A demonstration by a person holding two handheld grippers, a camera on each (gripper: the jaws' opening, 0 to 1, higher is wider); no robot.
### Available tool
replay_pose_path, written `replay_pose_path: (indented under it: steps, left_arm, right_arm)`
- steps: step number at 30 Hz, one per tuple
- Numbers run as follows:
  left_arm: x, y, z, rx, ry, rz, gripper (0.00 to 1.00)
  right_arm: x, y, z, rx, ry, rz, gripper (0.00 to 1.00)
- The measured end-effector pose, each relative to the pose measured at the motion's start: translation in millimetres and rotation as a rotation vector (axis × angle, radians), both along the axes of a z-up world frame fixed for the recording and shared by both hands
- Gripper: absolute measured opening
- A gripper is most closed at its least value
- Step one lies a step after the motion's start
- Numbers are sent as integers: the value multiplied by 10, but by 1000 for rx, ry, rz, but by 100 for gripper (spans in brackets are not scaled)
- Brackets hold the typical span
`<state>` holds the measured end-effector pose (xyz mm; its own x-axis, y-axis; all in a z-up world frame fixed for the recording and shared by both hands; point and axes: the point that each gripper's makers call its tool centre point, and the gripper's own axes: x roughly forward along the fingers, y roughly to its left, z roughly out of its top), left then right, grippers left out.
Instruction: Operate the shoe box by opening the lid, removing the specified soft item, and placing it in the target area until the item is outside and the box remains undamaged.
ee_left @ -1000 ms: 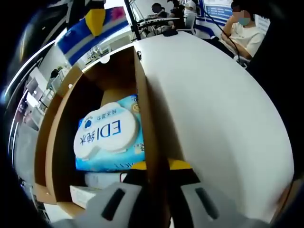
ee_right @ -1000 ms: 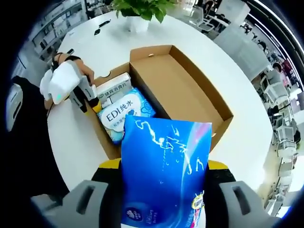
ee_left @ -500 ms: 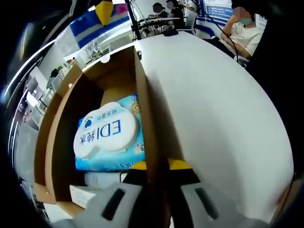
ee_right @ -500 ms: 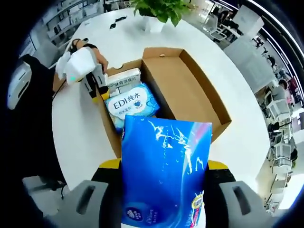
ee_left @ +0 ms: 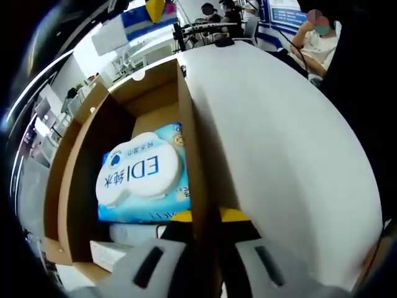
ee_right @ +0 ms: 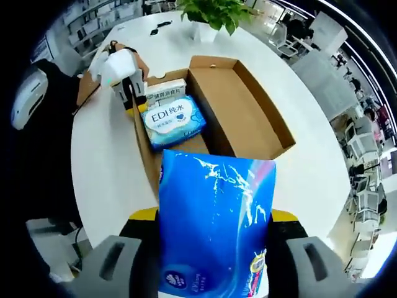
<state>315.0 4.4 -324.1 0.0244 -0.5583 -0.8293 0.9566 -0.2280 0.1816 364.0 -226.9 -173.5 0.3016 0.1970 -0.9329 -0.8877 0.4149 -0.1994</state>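
The brown shoe box (ee_right: 248,105) lies open on the white table, its lid folded flat beside it. Inside are a light-blue EDI wipes pack (ee_right: 172,119) and a white carton (ee_right: 164,94). My right gripper (ee_right: 214,214) is high above the box, shut on a soft blue plastic pack (ee_right: 214,236) that hangs clear of it. My left gripper (ee_left: 205,217) is shut on the box's side wall (ee_left: 186,124), with the wipes pack (ee_left: 139,174) just left of it. That left gripper (ee_right: 127,93) is also seen at the box's end. The blue pack (ee_left: 133,18) shows far up.
A potted plant (ee_right: 211,12) and a small dark item (ee_right: 162,23) stand at the round table's (ee_right: 105,161) far side. A person's arm (ee_right: 80,87) holds the left gripper. A seated person (ee_left: 319,37) is beyond the table (ee_left: 279,143). Office desks surround it.
The right gripper has carried the blue pack higher and away from the box, which now looks smaller below. The left gripper has kept its hold on the box wall.
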Motion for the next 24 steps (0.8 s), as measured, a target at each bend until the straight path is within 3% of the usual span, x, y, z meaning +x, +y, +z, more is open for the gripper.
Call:
replay_pose_path:
  steps: [12, 17, 24]
  left_arm:
    - [24, -1, -12, 7, 1, 7, 6]
    - [50, -3, -21, 15, -1, 10, 6]
    - [72, -6, -27, 16, 3, 21, 6]
  right_arm:
    - [40, -425, -210, 11, 26, 48, 67]
    - [41, -681, -378, -45, 38, 132, 67]
    - [-14, -830, -650, -37, 68, 214, 67]
